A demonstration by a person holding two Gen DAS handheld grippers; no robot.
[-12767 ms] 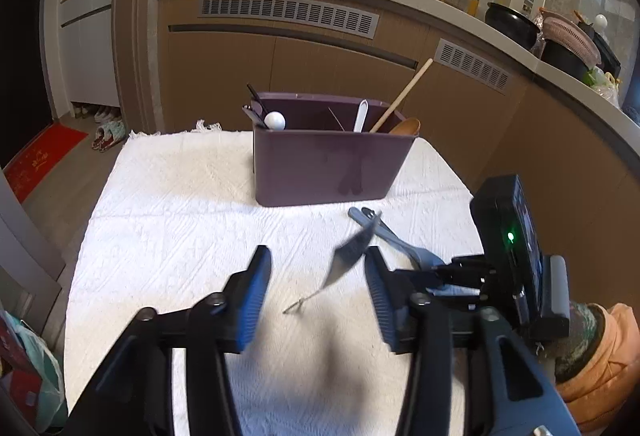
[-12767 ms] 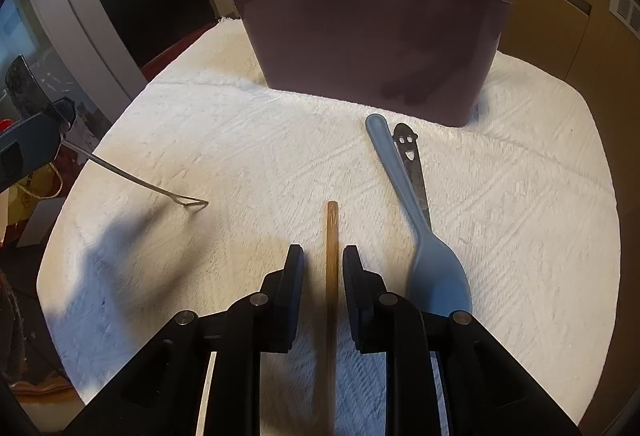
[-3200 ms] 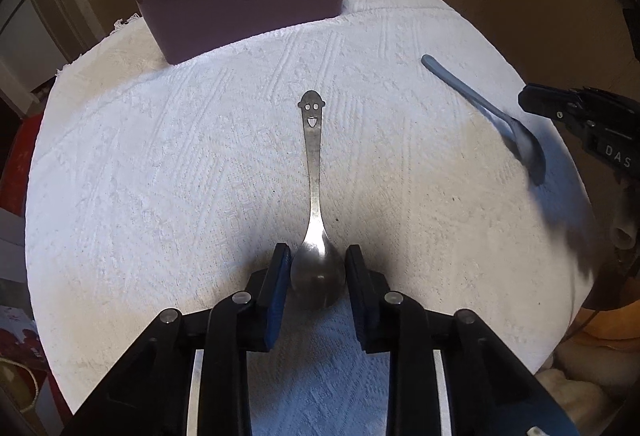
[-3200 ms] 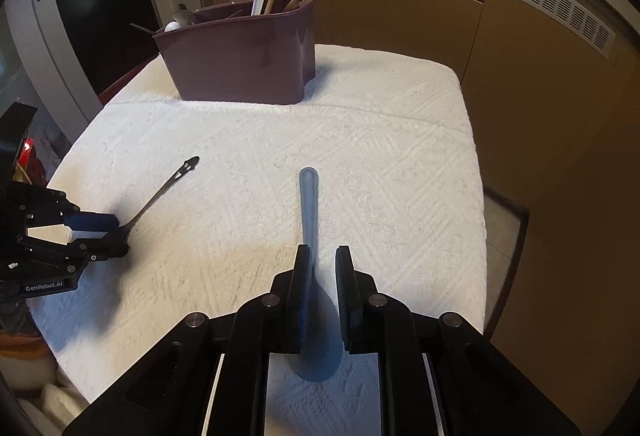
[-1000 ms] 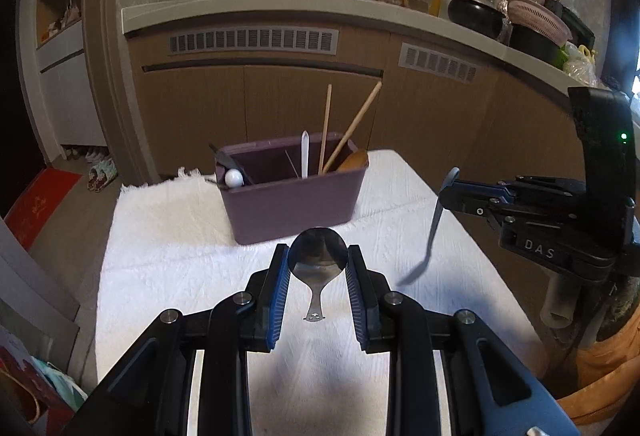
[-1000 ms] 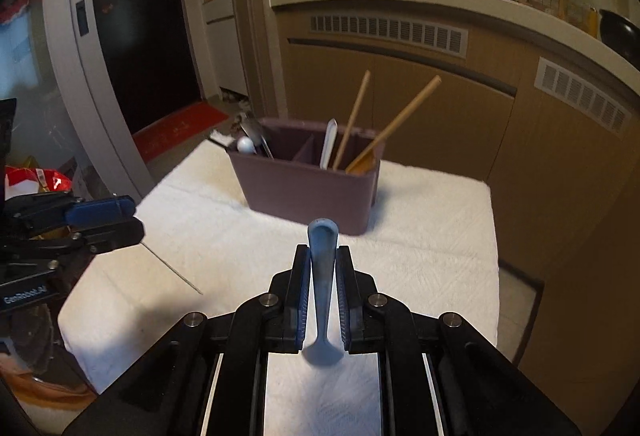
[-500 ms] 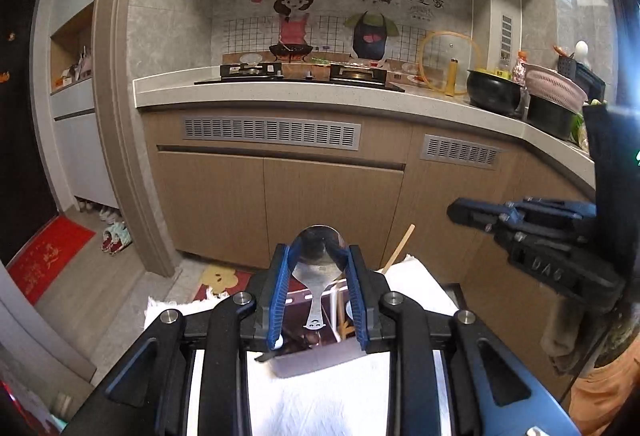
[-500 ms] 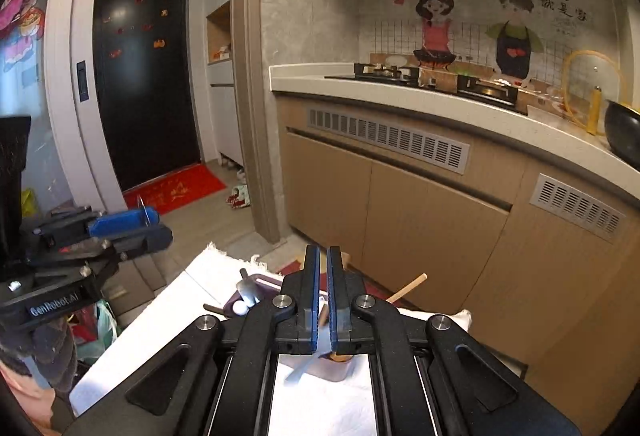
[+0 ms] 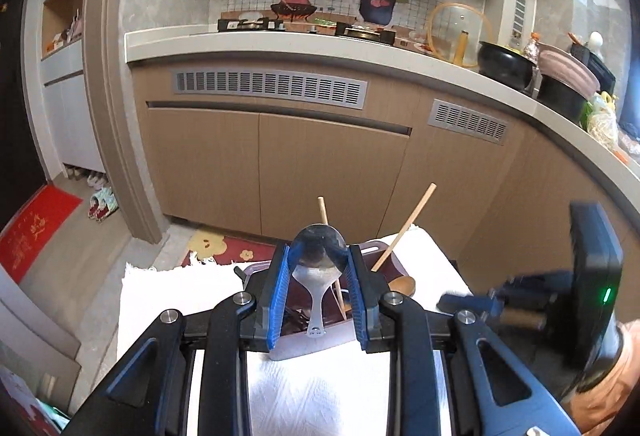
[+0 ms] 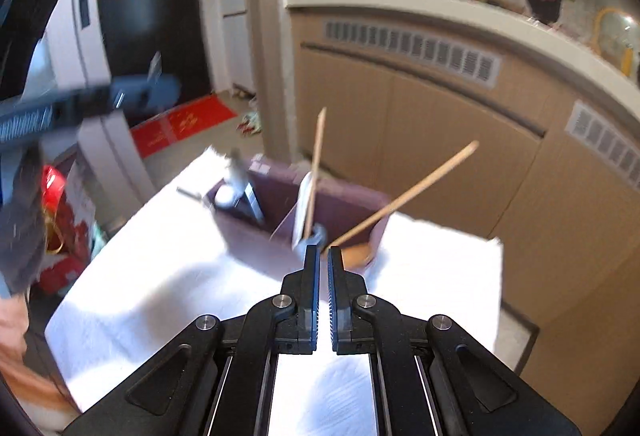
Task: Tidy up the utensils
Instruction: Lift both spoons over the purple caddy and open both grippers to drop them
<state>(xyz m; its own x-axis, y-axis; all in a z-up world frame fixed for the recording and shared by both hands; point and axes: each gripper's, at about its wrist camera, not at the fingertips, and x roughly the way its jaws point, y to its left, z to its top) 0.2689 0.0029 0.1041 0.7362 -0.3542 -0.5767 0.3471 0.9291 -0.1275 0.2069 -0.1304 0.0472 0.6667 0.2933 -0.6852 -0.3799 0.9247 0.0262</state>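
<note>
Left wrist view: left tool [image 9: 319, 256] clamps a metal spoon [image 9: 318, 260] by its bowl, bowl up betw. the blue pads, handle hanging down w/ its tip over the purple utensil caddy [image 9: 304, 346]. Caddy sits on the white-toweled worktop [image 9: 320, 392], directly below/ahead of the pads. In the caddy: two wooden sticks [image 9: 402, 228] leaning up and a wooden spoon head [image 9: 402, 283] at the right end; dark utensils at the left end, too hidden to name. Right tool [image 9: 468, 302] shows at the right edge, blurred, near the caddy's right side. Right wrist view: right tool [image 10: 323, 256] has its pads nearly together w/ a thin gap and nothing betw. them, so it's closed on nothing. It's above the worktop [image 10: 180, 268], just short of the caddy [image 10: 256, 236]. A blue-grey spoon [image 10: 316, 234] end is in the caddy's middle part just beyond the tips, beside a white utensil [image 10: 303, 212]; whether it's clear of the pads I can't tell, frame is blurred. Wooden sticks [image 10: 404, 198] lean out rightward, wooden spoon head [image 10: 354, 256] at the right end. White-ball utensil and dark handles [image 10: 236, 192] in the left compartment. Left tool [image 10: 132, 92] is at upper left, blurred, high above the worktop.
</note>
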